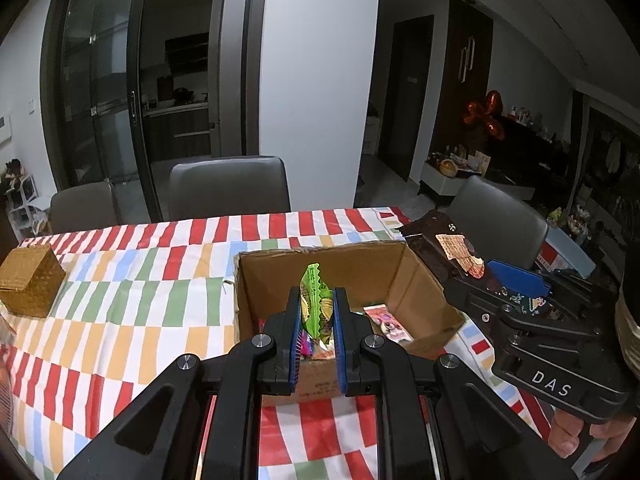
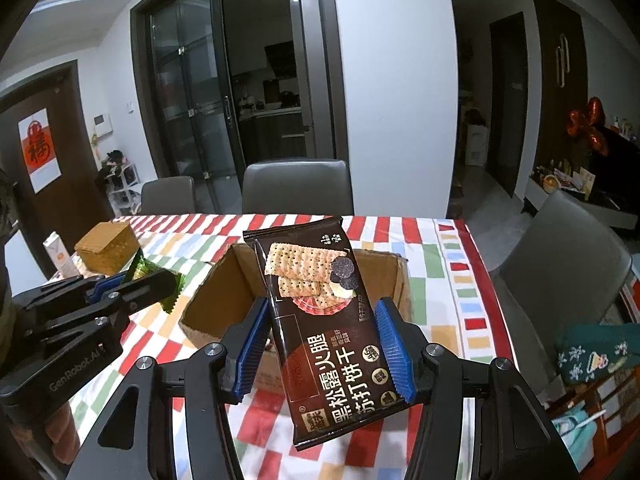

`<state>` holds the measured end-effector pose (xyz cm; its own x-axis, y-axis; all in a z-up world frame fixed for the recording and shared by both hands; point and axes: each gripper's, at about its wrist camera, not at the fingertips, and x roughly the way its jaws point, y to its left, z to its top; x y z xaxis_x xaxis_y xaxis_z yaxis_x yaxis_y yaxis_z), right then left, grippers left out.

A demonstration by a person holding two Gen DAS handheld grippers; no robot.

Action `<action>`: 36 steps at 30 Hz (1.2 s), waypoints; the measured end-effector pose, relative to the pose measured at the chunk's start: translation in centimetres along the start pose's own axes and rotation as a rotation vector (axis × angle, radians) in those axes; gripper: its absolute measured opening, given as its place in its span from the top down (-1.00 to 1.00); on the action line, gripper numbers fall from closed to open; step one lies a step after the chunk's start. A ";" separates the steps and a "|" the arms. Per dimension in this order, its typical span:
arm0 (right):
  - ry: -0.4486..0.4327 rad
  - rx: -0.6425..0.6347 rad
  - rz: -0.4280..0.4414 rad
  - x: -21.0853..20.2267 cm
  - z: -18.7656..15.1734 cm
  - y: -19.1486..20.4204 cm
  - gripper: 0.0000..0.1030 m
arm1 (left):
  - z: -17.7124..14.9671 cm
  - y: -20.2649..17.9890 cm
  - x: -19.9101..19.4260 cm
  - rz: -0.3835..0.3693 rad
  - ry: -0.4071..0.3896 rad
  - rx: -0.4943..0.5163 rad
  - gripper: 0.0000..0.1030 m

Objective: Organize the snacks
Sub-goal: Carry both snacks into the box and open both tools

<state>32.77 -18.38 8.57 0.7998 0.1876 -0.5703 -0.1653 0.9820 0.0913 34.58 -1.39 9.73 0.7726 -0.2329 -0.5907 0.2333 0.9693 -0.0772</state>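
Observation:
An open cardboard box (image 1: 404,276) sits on the checkered tablecloth, also in the right wrist view (image 2: 216,300). My left gripper (image 1: 317,312) is shut on a green snack packet (image 1: 314,304), held upright over the box's near side; it shows in the right wrist view (image 2: 142,276) left of the box. A pink snack packet (image 1: 388,322) lies inside the box. My right gripper (image 2: 320,340) is shut on a dark brown cracker packet (image 2: 320,320), held above the box's near right edge; it shows in the left wrist view (image 1: 452,252).
A woven brown box (image 1: 30,284) stands at the table's left, with a white carton (image 2: 60,256) behind it. Grey chairs (image 1: 228,186) stand along the far side and one (image 2: 560,276) at the right end. The table's right edge (image 2: 486,280) is close to the box.

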 end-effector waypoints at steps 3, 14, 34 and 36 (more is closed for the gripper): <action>0.010 -0.013 -0.002 1.1 0.7 0.1 -0.06 | 0.4 0.6 1.2 0.005 0.015 -0.003 0.71; 0.068 -0.027 0.008 5.1 1.7 0.3 -0.06 | 1.3 1.6 5.7 -0.003 0.092 -0.029 0.70; 0.052 0.012 -0.054 3.4 -0.5 -1.0 -0.44 | -1.7 -0.1 2.4 0.155 0.039 0.044 -0.21; 0.032 0.004 -0.061 2.2 -1.1 -0.7 -0.45 | -2.2 -0.3 1.2 0.161 0.021 0.045 -0.25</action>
<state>34.01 -18.72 6.39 0.7896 0.1270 -0.6003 -0.1147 0.9916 0.0591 34.15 -1.81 7.29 0.7898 -0.0725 -0.6090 0.1339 0.9894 0.0560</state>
